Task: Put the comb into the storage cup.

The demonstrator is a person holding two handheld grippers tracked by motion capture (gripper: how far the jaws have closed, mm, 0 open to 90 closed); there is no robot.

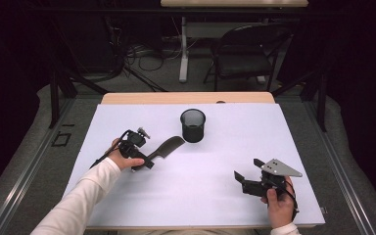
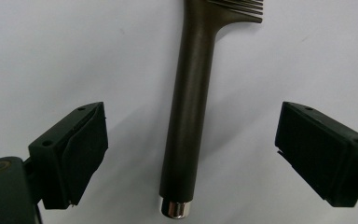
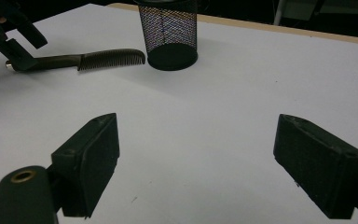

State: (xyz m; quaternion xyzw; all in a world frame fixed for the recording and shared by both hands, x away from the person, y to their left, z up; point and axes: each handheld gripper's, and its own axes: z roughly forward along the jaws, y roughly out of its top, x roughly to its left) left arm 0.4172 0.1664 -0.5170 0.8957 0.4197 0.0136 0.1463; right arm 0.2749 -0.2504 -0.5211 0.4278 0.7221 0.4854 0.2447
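Observation:
A dark comb (image 1: 167, 146) lies flat on the white table (image 1: 200, 196), left of a black mesh cup (image 1: 193, 125) that stands upright. My left gripper (image 1: 145, 161) is at the comb's handle end. In the left gripper view the handle (image 2: 186, 126) runs between the two jaws, which stand wide on either side without touching it; the left gripper (image 2: 193, 128) is open. At the front right of the table my right gripper (image 1: 247, 170) is open and holds nothing. The right gripper view shows its jaws (image 3: 198, 140) apart over bare table, with the comb (image 3: 109, 59) and cup (image 3: 170, 32) farther off.
A folding chair (image 1: 247, 54) and a desk leg with cables stand on the floor beyond the table's far wooden edge (image 1: 186, 98). Metal rails run along both sides of the table.

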